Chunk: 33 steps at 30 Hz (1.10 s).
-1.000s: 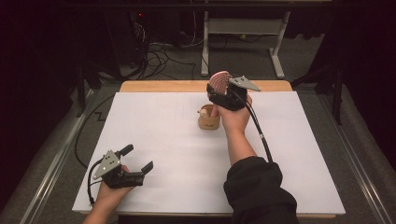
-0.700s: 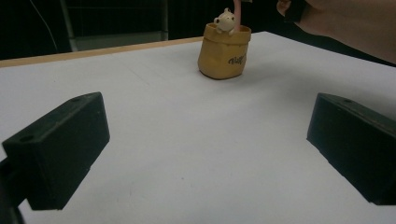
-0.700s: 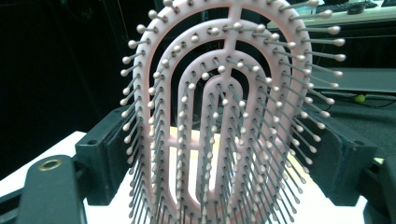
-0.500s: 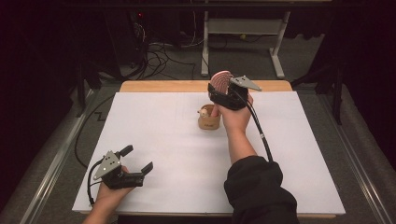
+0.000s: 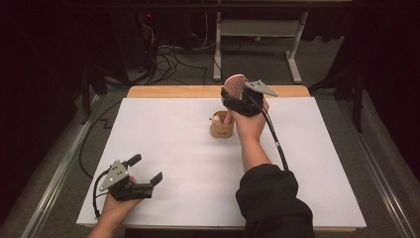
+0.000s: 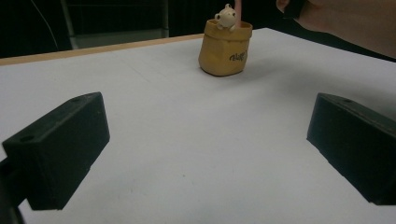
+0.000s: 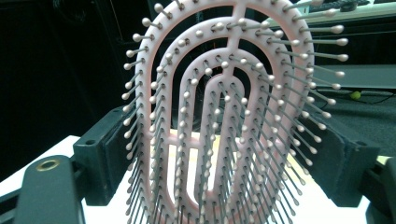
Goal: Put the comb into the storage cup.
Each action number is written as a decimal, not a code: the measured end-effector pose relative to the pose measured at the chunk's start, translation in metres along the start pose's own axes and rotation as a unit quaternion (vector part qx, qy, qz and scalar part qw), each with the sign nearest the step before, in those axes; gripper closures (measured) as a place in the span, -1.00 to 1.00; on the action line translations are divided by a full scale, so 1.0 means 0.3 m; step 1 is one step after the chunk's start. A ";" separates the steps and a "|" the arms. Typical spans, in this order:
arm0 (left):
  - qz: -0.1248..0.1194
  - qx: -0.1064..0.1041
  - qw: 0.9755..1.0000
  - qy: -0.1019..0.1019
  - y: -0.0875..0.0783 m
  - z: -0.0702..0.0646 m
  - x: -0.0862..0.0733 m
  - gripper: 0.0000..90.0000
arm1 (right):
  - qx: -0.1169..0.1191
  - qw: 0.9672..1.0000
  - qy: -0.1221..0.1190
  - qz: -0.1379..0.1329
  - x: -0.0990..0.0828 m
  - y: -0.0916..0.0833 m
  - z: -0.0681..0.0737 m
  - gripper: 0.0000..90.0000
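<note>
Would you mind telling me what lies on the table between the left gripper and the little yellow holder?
Nothing: bare white table runs from the left gripper to the yellow holder, seen in the left gripper view.

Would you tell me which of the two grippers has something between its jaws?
The right gripper, raised above the yellow cup, holds a pink hairbrush between its jaws. The left gripper near the table's front edge has open jaws.

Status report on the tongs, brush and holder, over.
Right tongs shut on pink brush, handle in the yellow holder. Left tongs open, idle on the sheet. Nothing in the way.
</note>
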<state>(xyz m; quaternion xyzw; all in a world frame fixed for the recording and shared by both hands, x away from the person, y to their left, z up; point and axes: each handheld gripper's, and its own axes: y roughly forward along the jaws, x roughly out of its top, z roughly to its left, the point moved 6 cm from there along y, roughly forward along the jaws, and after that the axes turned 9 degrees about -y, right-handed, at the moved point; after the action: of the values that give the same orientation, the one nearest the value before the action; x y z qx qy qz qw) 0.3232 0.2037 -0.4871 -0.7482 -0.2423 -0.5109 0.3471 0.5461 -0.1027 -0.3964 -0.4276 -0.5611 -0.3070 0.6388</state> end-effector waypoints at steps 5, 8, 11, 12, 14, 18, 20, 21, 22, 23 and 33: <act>0.000 0.000 1.000 0.000 0.000 0.000 0.000 -1.00 | 0.000 1.000 0.003 0.003 0.000 0.000 -0.008 -0.60; 0.001 -0.002 1.000 0.002 0.001 -0.003 -0.002 -1.00 | -0.001 1.000 0.003 0.005 -0.001 -0.001 -0.011 -0.61; 0.002 -0.003 1.000 0.005 0.002 -0.005 -0.002 -1.00 | -0.001 1.000 0.004 0.004 -0.001 -0.001 -0.013 -0.61; 0.001 -0.002 1.000 0.004 0.002 -0.005 -0.002 -1.00 | -0.001 1.000 0.004 0.004 -0.001 0.000 -0.014 -0.61; 0.002 -0.002 1.000 0.004 0.002 -0.004 -0.002 -1.00 | -0.002 1.000 0.004 0.004 -0.002 0.001 -0.017 -0.62; 0.002 -0.003 1.000 0.005 0.001 -0.005 -0.002 -1.00 | -0.004 1.000 0.005 0.005 -0.004 0.003 -0.021 -0.63; 0.002 -0.004 1.000 0.004 0.001 -0.005 -0.002 -1.00 | -0.005 1.000 0.006 0.005 -0.005 0.004 -0.024 -0.63; 0.002 -0.003 1.000 0.004 0.001 -0.005 -0.002 -1.00 | -0.006 1.000 0.006 0.005 -0.005 0.005 -0.025 -0.63; 0.002 -0.003 1.000 0.005 0.001 -0.005 -0.002 -1.00 | -0.007 1.000 0.007 0.005 -0.005 0.005 -0.026 -0.63; 0.002 -0.004 1.000 0.005 0.001 -0.005 -0.002 -1.00 | -0.007 1.000 0.008 0.005 -0.006 0.006 -0.028 -0.63; 0.002 -0.004 1.000 0.003 0.000 -0.003 -0.003 -1.00 | -0.008 1.000 0.013 0.011 -0.011 0.011 -0.044 -0.65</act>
<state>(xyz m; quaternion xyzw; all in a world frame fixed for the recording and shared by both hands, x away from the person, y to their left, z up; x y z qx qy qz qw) 0.3222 0.2030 -0.4876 -0.7485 -0.2374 -0.5136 0.3458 0.5544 -0.1132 -0.4003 -0.4345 -0.5455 -0.3097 0.6463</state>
